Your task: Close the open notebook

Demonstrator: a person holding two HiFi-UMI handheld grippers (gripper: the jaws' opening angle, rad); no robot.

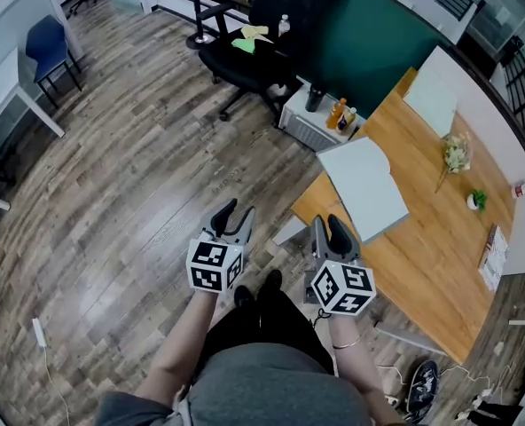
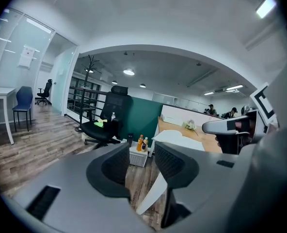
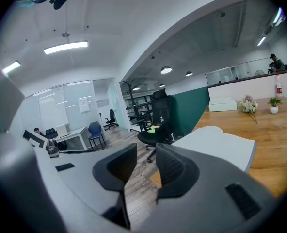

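open notebook [image 1: 366, 187] lies flat, pages up, on the near corner of the wooden worktop [image 1: 431, 264], with its long edge along the worktop's floor-side edge. my guess is it sits there so the outer cover edge can be reached from the floor side without leaning over the worktop.

right gripper [image 1: 329, 229] is just short of that corner, with the notebook at its 1 o'clock. its jaws are spread with nothing between them, only floor showing through the gap. probably held wide so it can hook under a cover, or simply push it over.

left gripper [image 1: 232, 213] is at 9 o'clock of the right one, over bare floor and well apart from the notebook. its jaws are also spread and empty. both are held low, close to the body and pointing roughly level, so i read this as approach. no contact yet, task not started.

further out at 12 o'clock of the notebook are drink bottles [image 1: 340, 114] on a small white cabinet, with an office chair [image 1: 245, 56] at 11. neither is in the path.
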